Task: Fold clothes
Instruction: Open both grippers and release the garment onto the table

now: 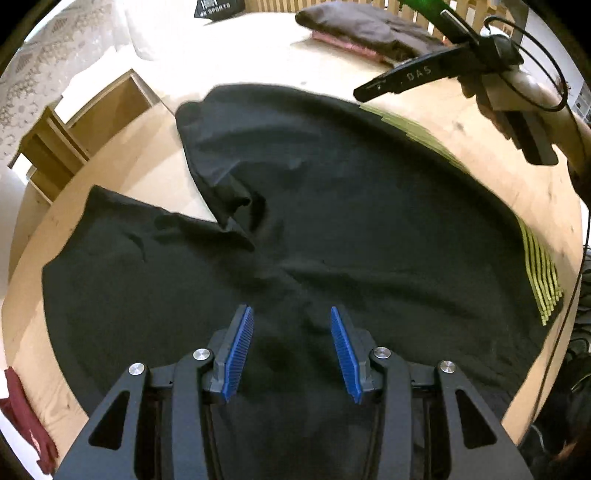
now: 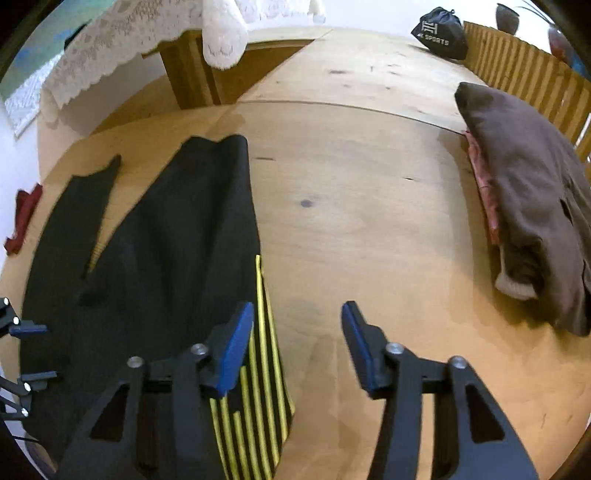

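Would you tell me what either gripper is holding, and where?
Nothing: the left gripper and right gripper are both open above the black garment.

Shirt [image 1: 332, 221] lies spread on table [image 2: 351, 221]. Folded pile [image 2: 535, 206] far right of it. Bag [image 2: 441, 33] behind, at table's far edge

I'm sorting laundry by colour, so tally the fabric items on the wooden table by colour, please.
Black garment with yellow stripes: 1
Brown folded garment: 1
Pink item under the brown one: 1
Dark red cloth: 1
Black drawstring bag: 1
Total: 5
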The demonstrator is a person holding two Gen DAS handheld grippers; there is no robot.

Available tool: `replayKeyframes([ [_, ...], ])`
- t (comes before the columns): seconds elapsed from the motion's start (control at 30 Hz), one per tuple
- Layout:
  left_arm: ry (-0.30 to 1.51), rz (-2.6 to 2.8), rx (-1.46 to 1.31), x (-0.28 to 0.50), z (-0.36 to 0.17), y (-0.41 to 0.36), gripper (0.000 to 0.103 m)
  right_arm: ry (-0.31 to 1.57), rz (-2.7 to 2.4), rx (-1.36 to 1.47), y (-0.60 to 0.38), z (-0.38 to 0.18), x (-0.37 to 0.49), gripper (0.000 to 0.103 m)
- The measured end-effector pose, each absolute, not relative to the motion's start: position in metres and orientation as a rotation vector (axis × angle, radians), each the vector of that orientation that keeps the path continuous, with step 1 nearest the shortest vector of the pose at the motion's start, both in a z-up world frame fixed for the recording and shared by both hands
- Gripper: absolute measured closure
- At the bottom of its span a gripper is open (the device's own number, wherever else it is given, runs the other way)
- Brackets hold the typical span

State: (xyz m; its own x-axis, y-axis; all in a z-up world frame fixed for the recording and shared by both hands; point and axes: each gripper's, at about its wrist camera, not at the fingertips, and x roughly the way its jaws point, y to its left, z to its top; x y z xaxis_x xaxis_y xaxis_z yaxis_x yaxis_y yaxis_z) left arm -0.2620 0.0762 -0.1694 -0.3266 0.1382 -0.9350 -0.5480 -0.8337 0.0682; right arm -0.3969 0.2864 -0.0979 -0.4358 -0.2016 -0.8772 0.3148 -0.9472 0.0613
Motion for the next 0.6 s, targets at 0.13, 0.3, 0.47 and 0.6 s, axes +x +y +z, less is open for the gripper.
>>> replayKeyframes([
  [0.13,0.496,2.19,-1.51,-0.263,-0.175,0.063,0.06,0.181,-2.392,1.484,0.28,-0.106,-0.403,0.061],
  [0.3,0.472,2.186,-1.504,-0.26,-0.177,0.056,0.059,0.12,-2.345,1.518,0.278,-0.105,-0.405,0.061],
  [0.47,0.435,2.186,-1.5,-0.258,-0.178,0.05,0.058,0.054,-2.298,1.545,0.277,-0.101,-0.409,0.061],
  [0.6,0.439,2.19,-1.489,-0.256,-0.179,0.047,0.054,0.108,-2.279,1.545,0.268,-0.104,-0.403,0.061],
])
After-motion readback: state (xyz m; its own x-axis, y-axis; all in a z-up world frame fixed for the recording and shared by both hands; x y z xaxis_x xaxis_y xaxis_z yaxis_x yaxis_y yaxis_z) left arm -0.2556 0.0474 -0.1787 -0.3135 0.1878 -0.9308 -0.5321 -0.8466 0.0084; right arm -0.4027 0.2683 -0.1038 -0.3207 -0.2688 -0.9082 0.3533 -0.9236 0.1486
